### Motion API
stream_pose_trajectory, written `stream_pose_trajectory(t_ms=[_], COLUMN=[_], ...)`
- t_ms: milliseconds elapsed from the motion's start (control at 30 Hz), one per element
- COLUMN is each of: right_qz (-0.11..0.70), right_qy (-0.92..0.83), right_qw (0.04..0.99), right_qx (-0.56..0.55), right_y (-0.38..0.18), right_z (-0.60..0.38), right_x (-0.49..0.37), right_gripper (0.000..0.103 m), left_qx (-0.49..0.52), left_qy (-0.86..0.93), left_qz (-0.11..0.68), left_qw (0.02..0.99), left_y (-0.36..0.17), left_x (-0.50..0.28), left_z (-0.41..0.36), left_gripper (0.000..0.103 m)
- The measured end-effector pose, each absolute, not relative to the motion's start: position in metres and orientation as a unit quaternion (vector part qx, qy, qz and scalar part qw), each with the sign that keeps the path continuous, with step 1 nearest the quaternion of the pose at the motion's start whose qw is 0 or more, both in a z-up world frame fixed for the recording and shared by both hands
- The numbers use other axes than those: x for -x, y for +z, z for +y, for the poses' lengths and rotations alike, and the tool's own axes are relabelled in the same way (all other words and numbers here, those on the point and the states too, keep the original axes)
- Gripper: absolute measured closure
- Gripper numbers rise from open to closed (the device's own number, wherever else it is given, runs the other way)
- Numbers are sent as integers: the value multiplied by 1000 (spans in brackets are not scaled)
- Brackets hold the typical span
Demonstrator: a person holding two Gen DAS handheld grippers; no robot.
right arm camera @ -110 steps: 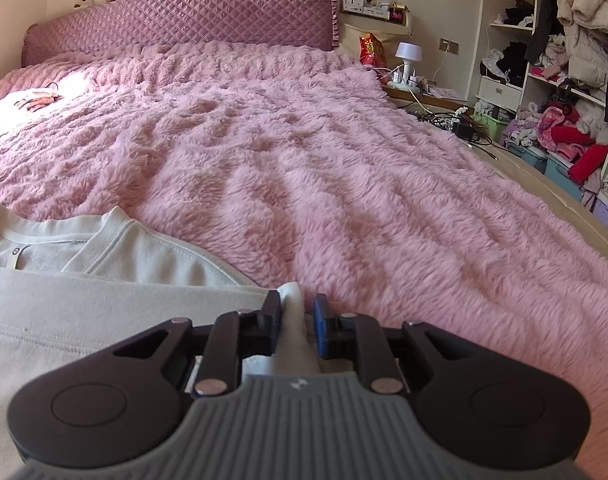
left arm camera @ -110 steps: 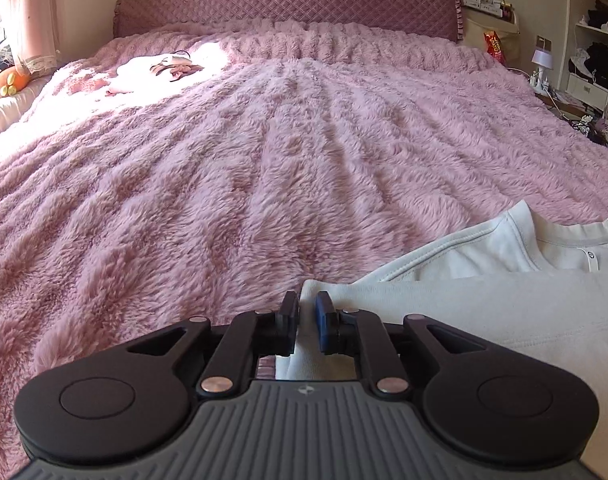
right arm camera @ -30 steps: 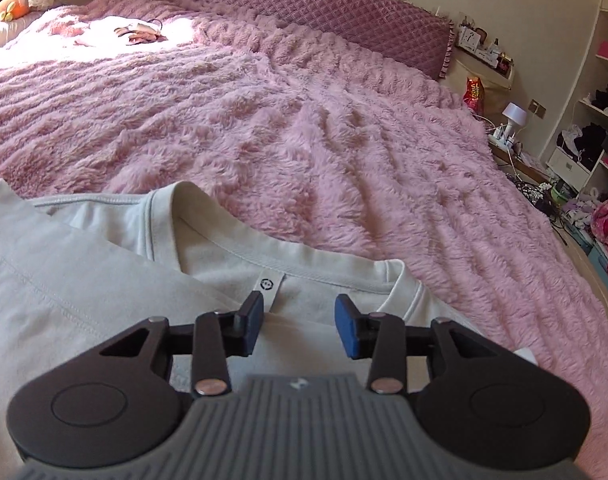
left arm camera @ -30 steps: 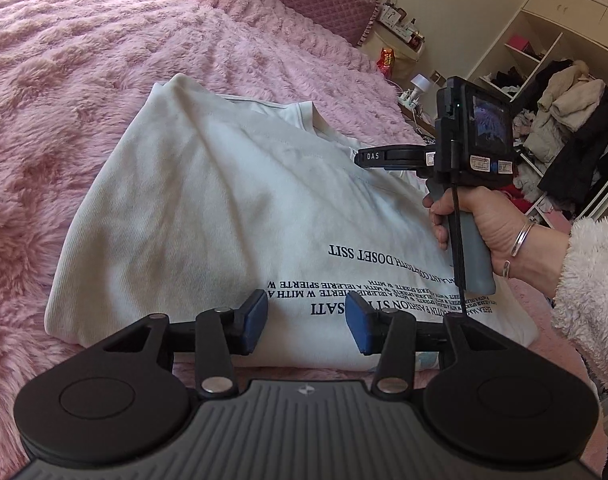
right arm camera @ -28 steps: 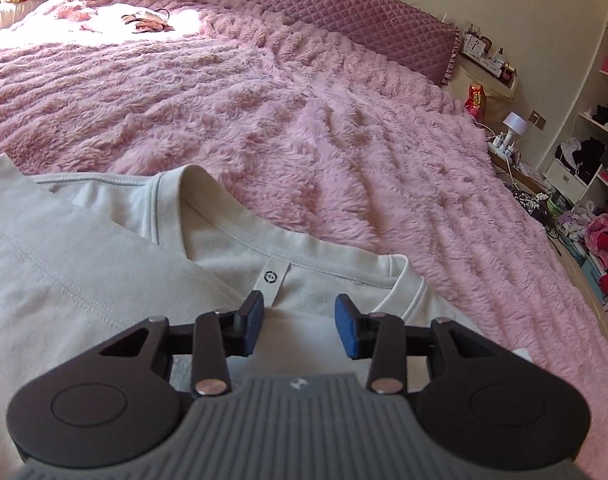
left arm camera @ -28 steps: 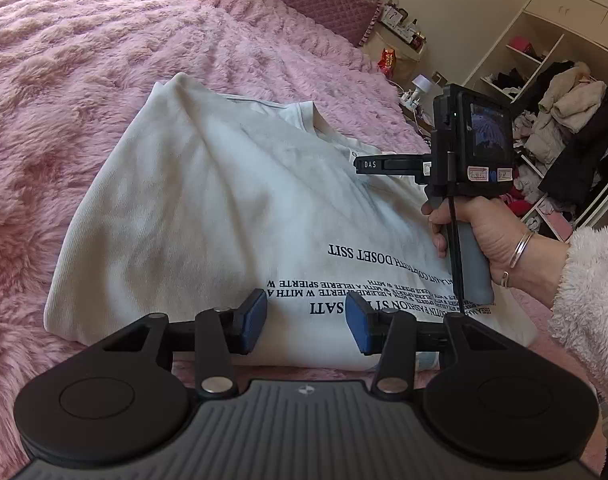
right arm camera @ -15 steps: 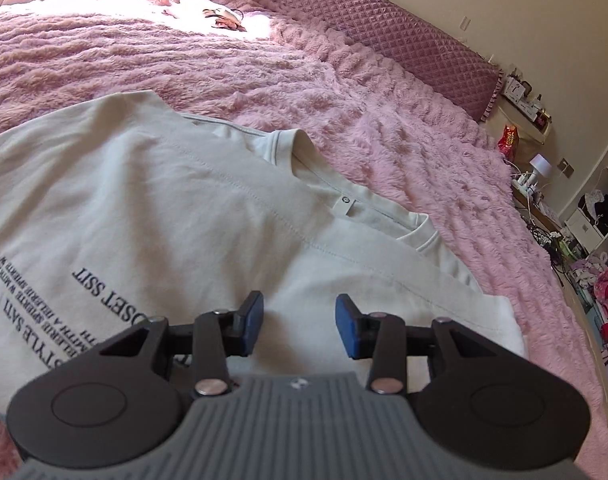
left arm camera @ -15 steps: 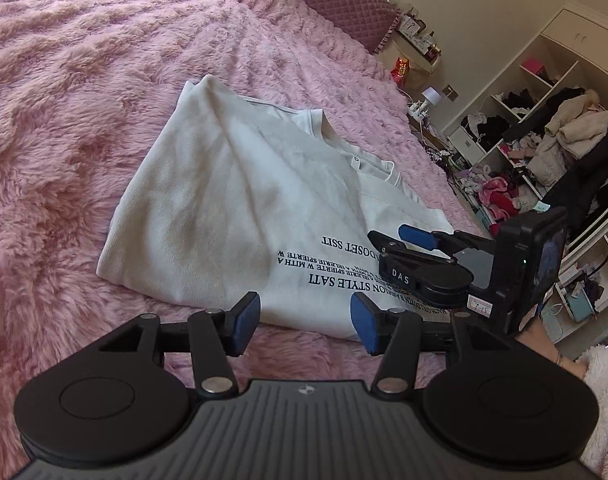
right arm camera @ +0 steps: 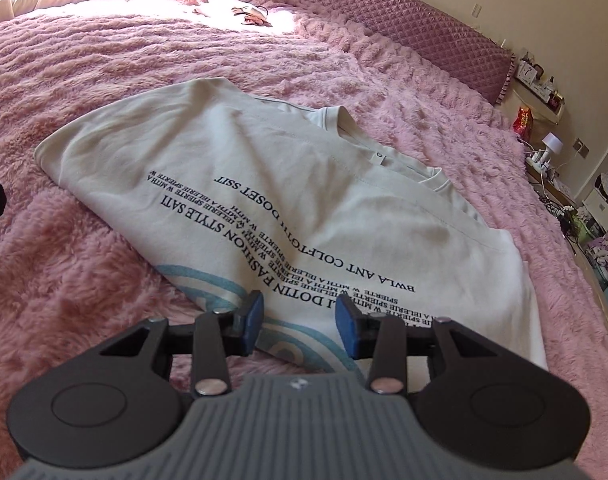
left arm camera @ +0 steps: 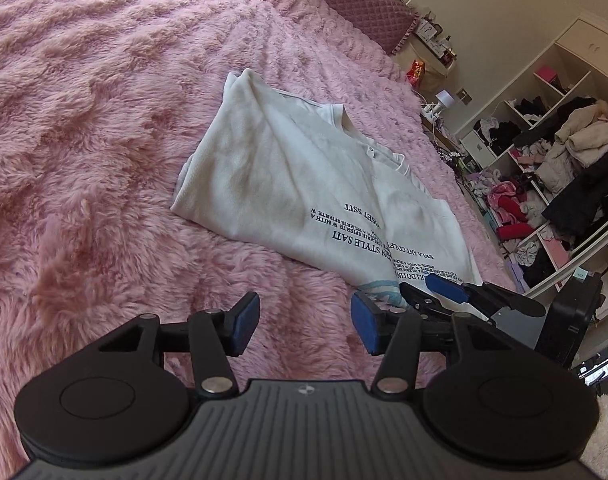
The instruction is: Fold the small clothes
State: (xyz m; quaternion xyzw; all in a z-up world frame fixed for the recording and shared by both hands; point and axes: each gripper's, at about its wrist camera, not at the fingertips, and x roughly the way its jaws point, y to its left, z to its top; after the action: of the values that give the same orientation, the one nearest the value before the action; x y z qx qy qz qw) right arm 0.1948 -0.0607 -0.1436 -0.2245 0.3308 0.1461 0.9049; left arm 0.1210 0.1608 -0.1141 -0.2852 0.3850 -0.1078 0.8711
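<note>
A cream T-shirt with dark printed lettering and a blue ring print lies folded over on the pink fluffy bedspread; it also shows in the right wrist view. My left gripper is open and empty, above the bedspread short of the shirt's near edge. My right gripper is open and empty, just above the shirt's near edge by the blue print. The right gripper also shows in the left wrist view, at the shirt's near right corner.
A quilted purple headboard runs along the far end of the bed. Open shelves piled with clothes stand to the right. A bedside ledge holds a small lamp and cables. A small dark item lies in the sunlit patch.
Both grippers let go of the shirt corners, opened, and have pulled back and up from the folded shirt. The right gripper now sits at the shirt's near edge.
</note>
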Motion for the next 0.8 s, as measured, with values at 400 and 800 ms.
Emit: stream_pose_trajectory(t_ms=[400, 800], right_qz=[238, 173], right_qy=[177, 239], right_qw=[930, 882], right_qx=[218, 368], right_y=[-123, -168], right_z=[9, 114], right_x=[-150, -132], right_gripper=[65, 64], left_qx=[312, 396], left_qy=[-90, -83], left_qz=[359, 382], left_qw=[875, 831], left_y=[-111, -157], left_x=[-163, -224], left_z=[231, 277], left_gripper=[41, 41])
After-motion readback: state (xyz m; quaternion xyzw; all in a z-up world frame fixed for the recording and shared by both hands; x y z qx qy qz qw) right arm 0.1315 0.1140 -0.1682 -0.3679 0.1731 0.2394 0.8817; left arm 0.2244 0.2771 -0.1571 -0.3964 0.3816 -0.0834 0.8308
